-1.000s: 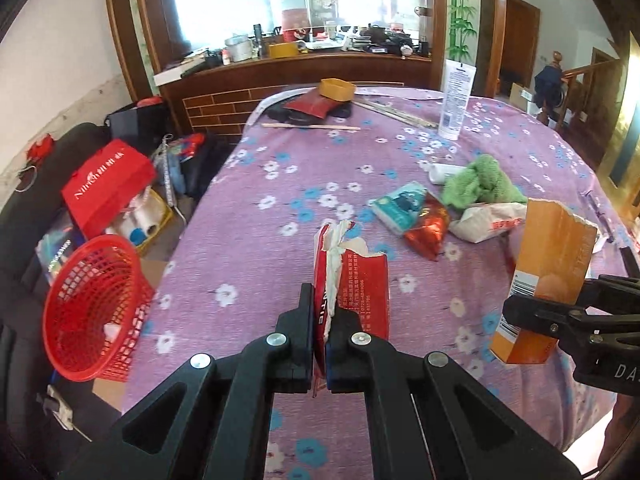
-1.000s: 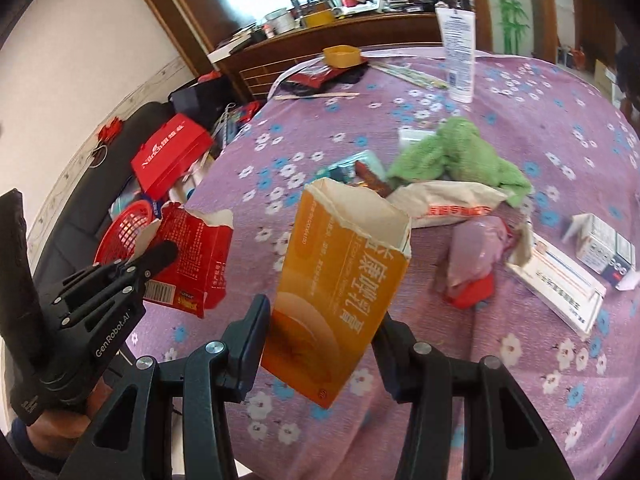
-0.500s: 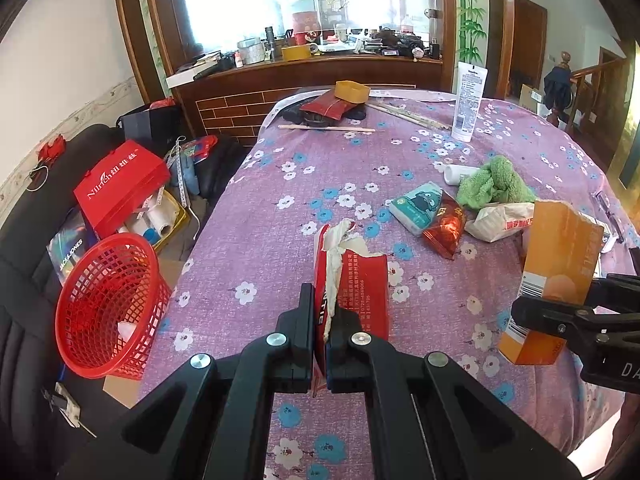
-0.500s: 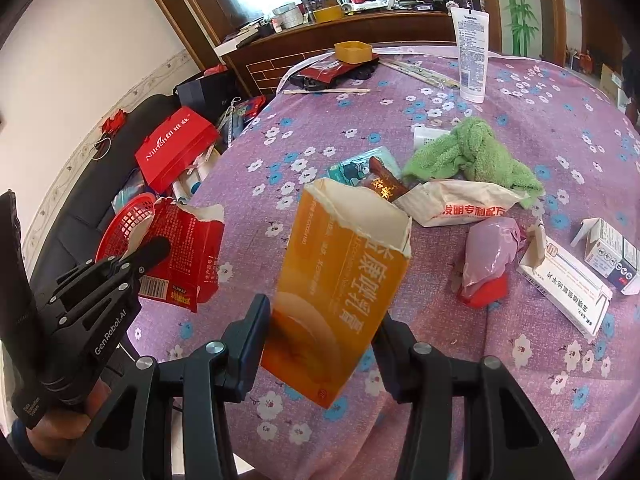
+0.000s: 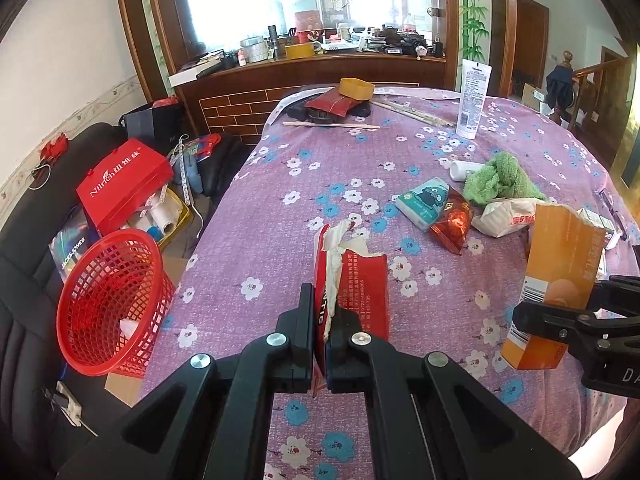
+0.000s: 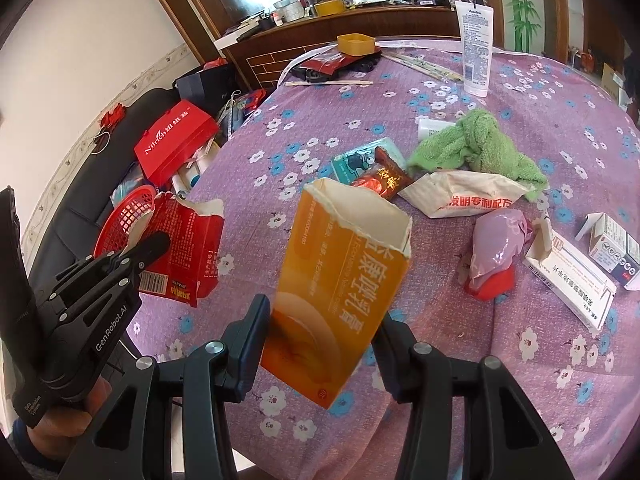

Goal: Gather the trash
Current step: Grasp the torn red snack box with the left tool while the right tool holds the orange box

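My left gripper (image 5: 320, 320) is shut on a torn red carton (image 5: 352, 280) and holds it above the near edge of the purple flowered table (image 5: 280, 216); the carton also shows in the right wrist view (image 6: 188, 248). My right gripper (image 6: 324, 320) is shut on a torn orange box (image 6: 340, 280), held above the table; the box shows at the right of the left wrist view (image 5: 556, 280). A red mesh basket (image 5: 108, 300) stands on the floor left of the table, with a bit of white trash inside.
On the table lie a teal packet (image 5: 424, 200), a red foil wrapper (image 5: 452, 224), a white paper bag (image 6: 464, 196), a green cloth (image 6: 476, 148), a pink bag (image 6: 496, 248), medicine boxes (image 6: 572, 280) and a white tube (image 6: 476, 48). A red box (image 5: 124, 184) sits by the black sofa.
Both grippers have lifted up and drawn back with their cartons, so more of the table and floor shows. The red basket now appears fuller in view at the left.
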